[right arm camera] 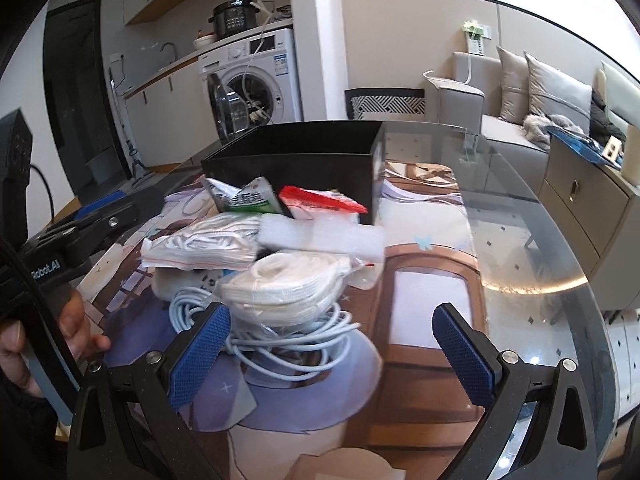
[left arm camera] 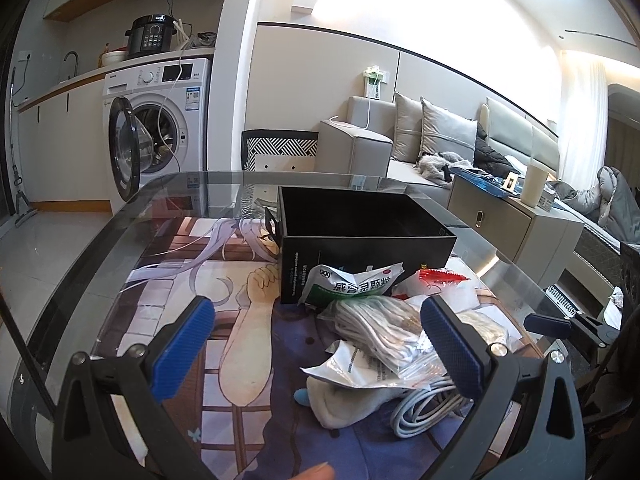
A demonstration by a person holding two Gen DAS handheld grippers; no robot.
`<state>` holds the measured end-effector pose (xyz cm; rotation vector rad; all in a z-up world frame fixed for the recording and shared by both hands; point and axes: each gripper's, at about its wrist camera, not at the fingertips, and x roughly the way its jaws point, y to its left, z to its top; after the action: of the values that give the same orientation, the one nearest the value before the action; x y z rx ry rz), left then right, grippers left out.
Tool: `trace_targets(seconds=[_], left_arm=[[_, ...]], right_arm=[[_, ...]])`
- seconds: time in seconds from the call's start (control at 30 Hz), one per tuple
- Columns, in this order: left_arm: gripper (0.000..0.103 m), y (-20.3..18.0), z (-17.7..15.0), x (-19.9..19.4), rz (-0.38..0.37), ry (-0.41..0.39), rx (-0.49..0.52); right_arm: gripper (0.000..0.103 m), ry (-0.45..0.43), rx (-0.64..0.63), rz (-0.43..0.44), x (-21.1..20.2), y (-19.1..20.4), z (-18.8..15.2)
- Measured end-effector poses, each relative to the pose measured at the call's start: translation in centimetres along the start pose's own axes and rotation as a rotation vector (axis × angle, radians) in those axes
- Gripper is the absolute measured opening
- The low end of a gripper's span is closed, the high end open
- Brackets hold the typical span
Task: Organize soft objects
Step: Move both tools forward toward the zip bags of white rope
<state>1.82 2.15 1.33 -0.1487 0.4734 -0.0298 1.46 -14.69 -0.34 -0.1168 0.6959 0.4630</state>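
An open black box (left arm camera: pixel 360 236) stands on the glass table; it also shows in the right wrist view (right arm camera: pixel 296 168). In front of it lies a pile of soft things: a green-and-white medicine sachet (left arm camera: pixel 352 282), a clear bag of grey cord (left arm camera: pixel 384 328), a red-topped packet (left arm camera: pixel 440 278), a white cloth (left arm camera: pixel 344 404), a coiled white cable (right arm camera: pixel 280 344), a bag of white fabric (right arm camera: pixel 292 284) and white foam (right arm camera: pixel 320 236). My left gripper (left arm camera: pixel 320 352) is open and empty over the pile's left side. My right gripper (right arm camera: pixel 332 352) is open and empty just before the cable.
The glass table (left arm camera: pixel 120 240) covers a printed mat (left arm camera: pixel 224 280). Its curved edge runs left and right. A washing machine (left arm camera: pixel 160 120) with open door stands beyond, a sofa (left arm camera: pixel 420 140) and cabinet (left arm camera: pixel 512 216) at right. A patterned chair back (left arm camera: pixel 280 148) is behind the table.
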Motion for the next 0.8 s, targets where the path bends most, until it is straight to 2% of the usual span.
trace_targets(seconds=[0.23, 0.5, 0.8], left_arm=[[0.103, 0.0, 0.1, -0.1, 0.005, 0.000, 0.009], [0.103, 0.2, 0.3, 0.4, 0.008, 0.018, 0.007], [0.103, -1.6, 0.8, 1.8, -0.059, 0.092, 0.045]], right_arm=[[0.103, 0.023, -0.025, 0.012, 1.6, 1.7, 0.9], [0.103, 0.031, 0.011, 0.014, 1.2, 0.3, 0.9], [0.103, 0.021, 0.043, -0.025, 0.1, -1.5, 0.3]])
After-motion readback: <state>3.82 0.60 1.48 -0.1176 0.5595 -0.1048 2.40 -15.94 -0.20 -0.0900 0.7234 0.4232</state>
